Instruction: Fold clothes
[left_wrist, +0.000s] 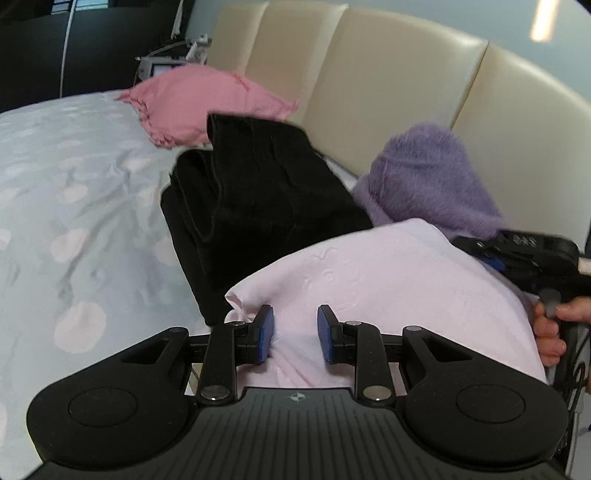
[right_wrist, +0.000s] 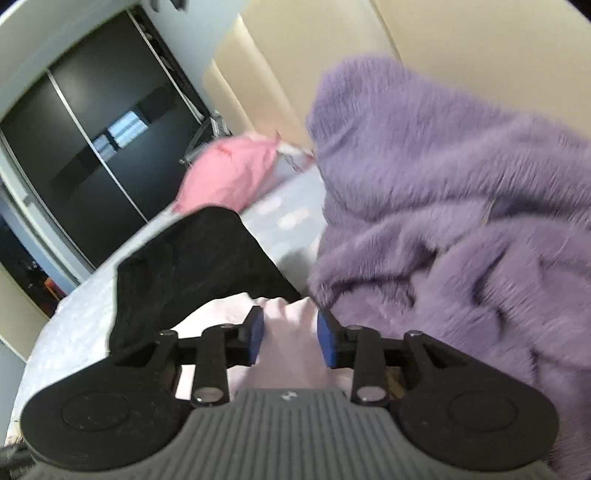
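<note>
Looking along the left gripper (left_wrist: 295, 334), I see its jaws set narrow with a bunched fold of the pale pink garment (left_wrist: 388, 280) between the blue pads (left_wrist: 266, 332); the left pad touches the cloth, but I cannot tell whether the right pad presses it. The garment lies on the bed (left_wrist: 74, 206), its long axis running from about 8 o'clock at the frilled corner up towards 2 o'clock, where the right gripper (left_wrist: 517, 254) and my hand (left_wrist: 550, 328) sit at its far edge.

From the right wrist view, the right gripper (right_wrist: 290, 338) has its jaws narrow too, straddling a ridge of the same pink cloth (right_wrist: 291, 332), which fills the gap; a firm pinch I cannot confirm.

At 11 o'clock of the pink garment lies the folded black garment (left_wrist: 258, 192), its long side pointing towards 12 o'clock. A fuzzy purple garment (left_wrist: 428, 173) is heaped at 1 o'clock against the cream headboard (left_wrist: 388, 74). A pink pillow (left_wrist: 207, 99) rests farther back at 11 o'clock.
</note>
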